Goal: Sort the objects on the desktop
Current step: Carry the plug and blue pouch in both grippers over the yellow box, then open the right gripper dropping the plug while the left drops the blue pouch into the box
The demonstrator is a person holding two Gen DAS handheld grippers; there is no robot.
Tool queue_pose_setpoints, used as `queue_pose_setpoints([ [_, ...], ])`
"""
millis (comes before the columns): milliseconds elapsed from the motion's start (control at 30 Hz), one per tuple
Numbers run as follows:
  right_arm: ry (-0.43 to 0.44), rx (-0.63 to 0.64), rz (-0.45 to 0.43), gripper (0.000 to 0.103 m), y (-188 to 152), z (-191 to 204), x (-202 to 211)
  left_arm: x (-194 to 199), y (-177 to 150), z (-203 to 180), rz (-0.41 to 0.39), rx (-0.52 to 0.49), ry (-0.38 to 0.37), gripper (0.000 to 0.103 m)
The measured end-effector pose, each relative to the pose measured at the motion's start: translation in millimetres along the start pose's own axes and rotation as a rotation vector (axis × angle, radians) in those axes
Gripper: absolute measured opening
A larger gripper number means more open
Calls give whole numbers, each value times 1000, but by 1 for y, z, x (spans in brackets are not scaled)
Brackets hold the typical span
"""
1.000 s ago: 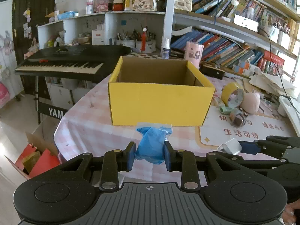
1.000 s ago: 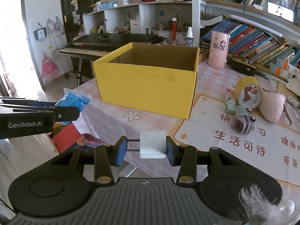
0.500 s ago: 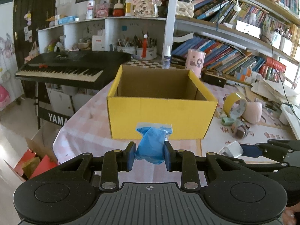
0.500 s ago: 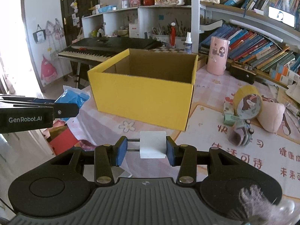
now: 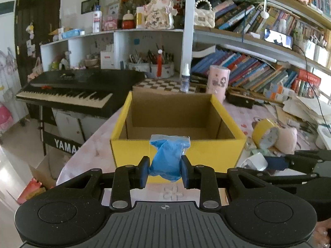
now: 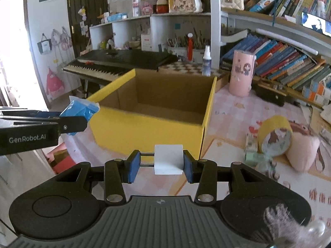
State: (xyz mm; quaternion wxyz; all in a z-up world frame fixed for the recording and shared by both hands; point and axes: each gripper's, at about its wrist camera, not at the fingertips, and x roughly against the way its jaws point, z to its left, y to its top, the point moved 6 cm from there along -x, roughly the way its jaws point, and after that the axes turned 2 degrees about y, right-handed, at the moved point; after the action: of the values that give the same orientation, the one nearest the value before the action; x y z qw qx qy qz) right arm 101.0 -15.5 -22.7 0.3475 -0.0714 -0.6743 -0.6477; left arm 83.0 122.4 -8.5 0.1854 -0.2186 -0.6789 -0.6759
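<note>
Between my left gripper's (image 5: 164,169) blue pads sits a crumpled blue plastic packet (image 5: 167,159), clamped tight; my right gripper (image 6: 158,163) pinches a smooth white cube (image 6: 168,159). Both hang before the open yellow cardboard box (image 5: 178,124) on the pink tablecloth (image 6: 231,113). Only the right view shows the packet's side (image 6: 79,108); the cube's far face is hidden.

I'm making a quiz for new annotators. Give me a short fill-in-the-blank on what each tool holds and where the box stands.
1. The left tool grips a crumpled ____ bag.
2. The right tool holds a ____ block.
3. The open box ahead is ____ outside.
4. The tape roll lies to the ____ of the box in both views.

Missing words: blue; white; yellow; right
</note>
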Motion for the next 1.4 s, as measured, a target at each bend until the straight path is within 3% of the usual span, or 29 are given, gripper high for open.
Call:
queue_pose_setpoints([
  [267, 25, 75, -73, 41, 44, -19, -15, -25, 29, -13, -35, 10, 17, 30],
  [500, 77, 126, -69, 41, 68, -37, -40, -51, 42, -21, -26, 20, 55, 30],
  [900, 200, 249, 33, 41, 84, -50, -91, -91, 47, -23, 61, 48, 122, 30],
  [1400, 323, 486, 210, 41, 86, -55, -155, -127, 41, -31, 175, 7, 187, 30],
])
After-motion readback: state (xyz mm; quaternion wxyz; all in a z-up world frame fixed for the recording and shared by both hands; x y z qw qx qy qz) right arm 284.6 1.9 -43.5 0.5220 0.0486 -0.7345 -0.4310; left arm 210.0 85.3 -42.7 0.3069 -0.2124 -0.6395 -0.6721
